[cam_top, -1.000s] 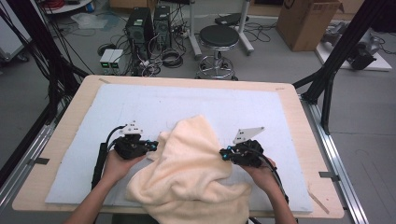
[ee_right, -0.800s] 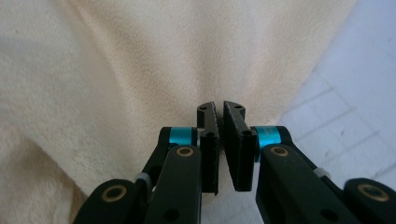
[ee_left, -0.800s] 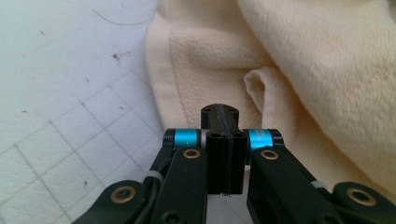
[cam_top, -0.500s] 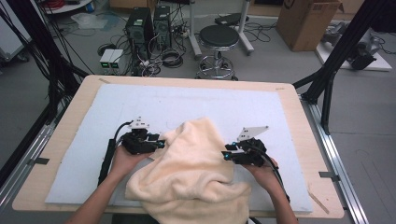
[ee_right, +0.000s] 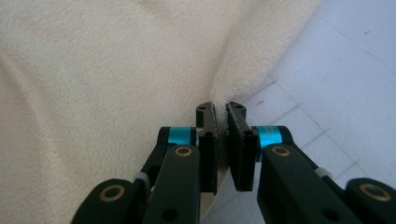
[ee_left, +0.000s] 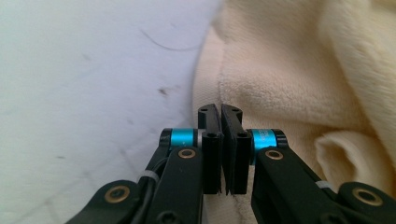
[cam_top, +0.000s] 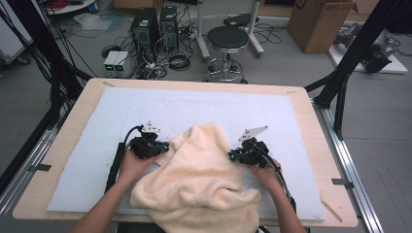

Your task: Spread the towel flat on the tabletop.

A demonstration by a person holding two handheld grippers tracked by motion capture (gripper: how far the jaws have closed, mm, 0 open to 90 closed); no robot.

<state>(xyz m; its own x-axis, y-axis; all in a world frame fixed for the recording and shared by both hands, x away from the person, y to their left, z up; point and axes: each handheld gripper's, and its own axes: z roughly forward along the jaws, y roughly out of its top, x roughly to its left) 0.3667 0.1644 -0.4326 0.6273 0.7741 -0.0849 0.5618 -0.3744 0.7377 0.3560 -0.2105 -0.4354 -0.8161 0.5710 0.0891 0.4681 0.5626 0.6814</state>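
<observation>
Up close, the left gripper (ee_left: 221, 112) and right gripper (ee_right: 220, 108) have just closed, each clamped on a hemmed edge of the cream towel (cam_top: 199, 179). From above, the towel lies crumpled between both hands on the white mat (cam_top: 194, 104) covering the wooden table (cam_top: 73, 111); a stool (cam_top: 228, 39) and computers (cam_top: 153, 24) stand beyond.

A robotics or computer lab with a bare grey concrete floor (cam_top: 291, 68). A pale wooden work table (cam_top: 63, 141) topped with a white foam mat (cam_top: 194, 107) stands framed by black metal struts (cam_top: 350, 63). Just beyond the table's far edge sit two black desktop computer towers (cam_top: 155, 26), tangled black cables (cam_top: 177, 60) and a round black stool on a chrome wheeled base (cam_top: 228, 41). Farther right of the stool stands a brown cardboard box (cam_top: 323, 22).
</observation>
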